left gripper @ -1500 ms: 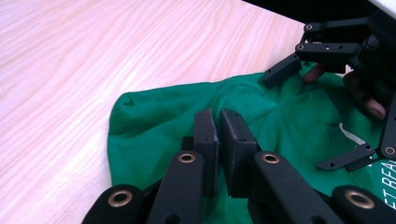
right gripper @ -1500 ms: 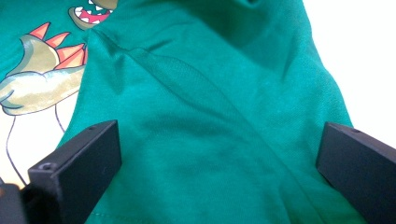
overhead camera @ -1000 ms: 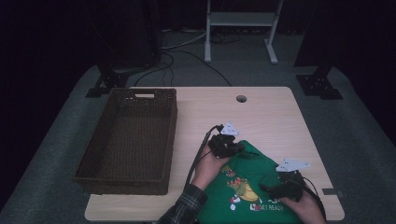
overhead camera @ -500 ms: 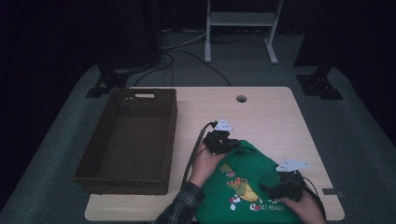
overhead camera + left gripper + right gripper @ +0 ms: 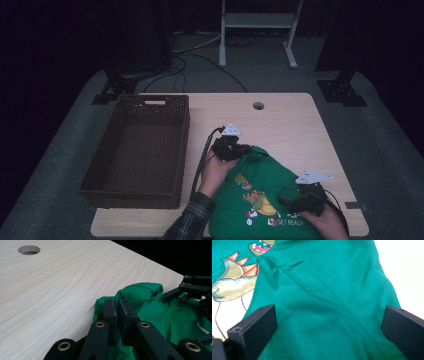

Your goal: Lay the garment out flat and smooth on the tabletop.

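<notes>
Left gripper (image 5: 117, 312) pinching the green shirt (image 5: 265, 200) at its raised far edge, bare table (image 5: 62, 285) beyond it, basket (image 5: 135, 150) well apart, right gripper (image 5: 329, 322) spread over flat shirt cloth.

Green T-shirt (image 5: 265, 200) with a cartoon dinosaur print, rumpled, print side up, at the table's near right corner, its far edge bunched into a raised fold.
</notes>
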`<act>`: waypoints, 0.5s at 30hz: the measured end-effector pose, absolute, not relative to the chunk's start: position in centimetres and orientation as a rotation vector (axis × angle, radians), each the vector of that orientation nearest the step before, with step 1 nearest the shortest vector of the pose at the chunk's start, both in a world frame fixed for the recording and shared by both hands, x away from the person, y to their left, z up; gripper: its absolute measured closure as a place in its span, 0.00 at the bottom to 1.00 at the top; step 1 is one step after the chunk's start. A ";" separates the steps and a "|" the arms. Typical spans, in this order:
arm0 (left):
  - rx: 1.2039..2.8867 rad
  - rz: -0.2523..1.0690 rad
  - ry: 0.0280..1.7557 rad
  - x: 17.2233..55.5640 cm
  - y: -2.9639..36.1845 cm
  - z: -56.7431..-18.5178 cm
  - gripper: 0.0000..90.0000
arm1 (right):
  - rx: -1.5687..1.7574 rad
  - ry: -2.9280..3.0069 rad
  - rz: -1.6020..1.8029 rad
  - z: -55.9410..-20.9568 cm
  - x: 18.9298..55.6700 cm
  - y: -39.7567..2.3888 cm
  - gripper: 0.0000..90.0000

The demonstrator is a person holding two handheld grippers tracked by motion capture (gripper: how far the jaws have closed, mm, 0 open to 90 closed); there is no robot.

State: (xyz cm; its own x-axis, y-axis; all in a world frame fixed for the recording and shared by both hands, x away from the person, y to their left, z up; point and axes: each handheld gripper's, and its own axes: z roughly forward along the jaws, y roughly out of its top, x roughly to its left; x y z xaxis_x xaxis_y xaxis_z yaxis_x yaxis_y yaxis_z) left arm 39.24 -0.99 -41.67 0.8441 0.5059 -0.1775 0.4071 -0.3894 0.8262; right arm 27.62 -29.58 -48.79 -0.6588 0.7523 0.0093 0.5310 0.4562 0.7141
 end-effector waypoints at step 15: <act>2.019 0.158 0.707 39.7 -0.2 -41.7 0.95 | 1.095 2.402 1.015 -48.8 27.6 -29.6 0.00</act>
